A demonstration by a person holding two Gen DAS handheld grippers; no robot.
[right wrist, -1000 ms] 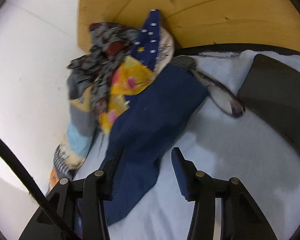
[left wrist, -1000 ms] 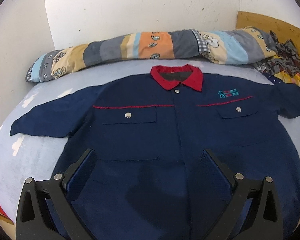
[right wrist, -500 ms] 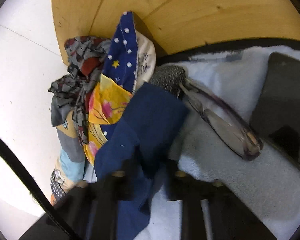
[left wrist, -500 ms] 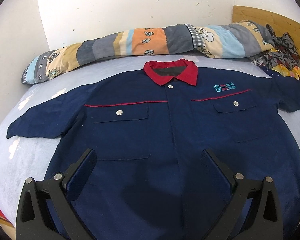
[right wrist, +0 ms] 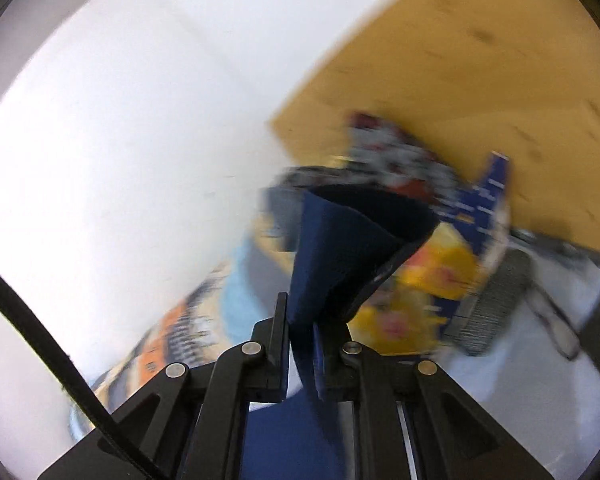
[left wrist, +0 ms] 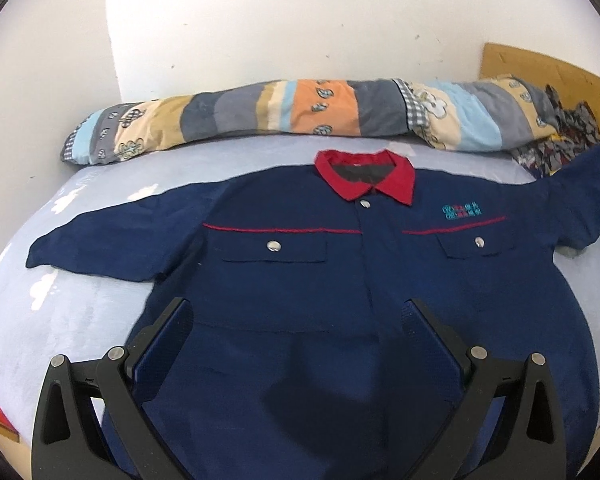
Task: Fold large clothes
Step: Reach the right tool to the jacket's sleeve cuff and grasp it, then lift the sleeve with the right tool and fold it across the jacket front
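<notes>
On the bed (left wrist: pixel 80 320), jacket (left wrist: pixel 300 280) spread under wide left hand-held gripper (left wrist: pixel 298 320); right hand-held gripper (right wrist: pixel 302 320) closing, clamping raised sleeve (right wrist: pixel 340 248).

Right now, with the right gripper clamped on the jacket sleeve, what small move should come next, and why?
Probably carry the sleeve across onto the jacket chest. The right gripper pinches its cuff and that sleeve is raised, while the body lies flat and buttoned on the bed; the left gripper hangs open above the hem.
</notes>
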